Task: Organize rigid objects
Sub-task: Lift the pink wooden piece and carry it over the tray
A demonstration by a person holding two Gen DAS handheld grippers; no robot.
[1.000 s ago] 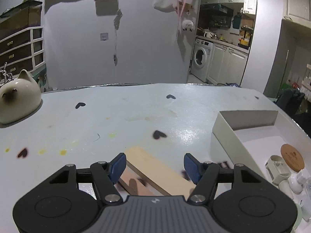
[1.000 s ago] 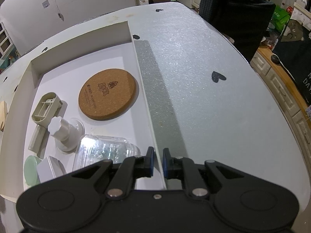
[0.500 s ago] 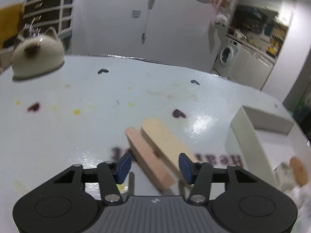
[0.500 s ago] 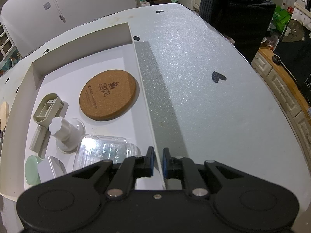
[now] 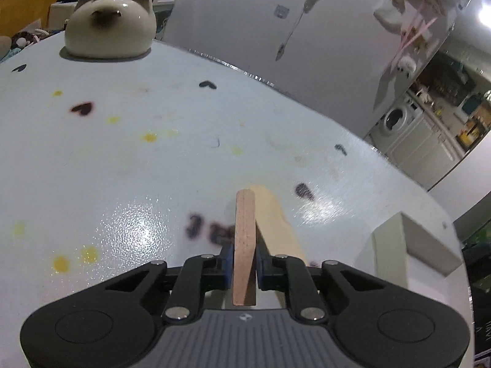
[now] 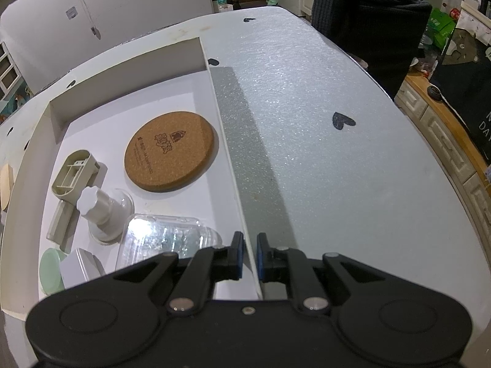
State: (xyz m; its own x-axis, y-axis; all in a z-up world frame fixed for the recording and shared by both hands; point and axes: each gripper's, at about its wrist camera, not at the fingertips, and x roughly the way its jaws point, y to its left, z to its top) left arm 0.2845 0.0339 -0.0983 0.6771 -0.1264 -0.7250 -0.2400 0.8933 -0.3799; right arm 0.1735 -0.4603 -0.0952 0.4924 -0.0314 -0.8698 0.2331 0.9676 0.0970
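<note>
My left gripper is clamped on the reddish wood block, held on edge at lower centre of the left view, over the table. A paler wood block lies flat on the table just right of it, touching or nearly so. Cat-shaped ceramic pot sits upper left.

My right gripper is pinched on the right wall of the white box, lower centre of the right view. Inside the box: cork coaster, beige plastic part, white knob, clear plastic case, green lid.
</note>
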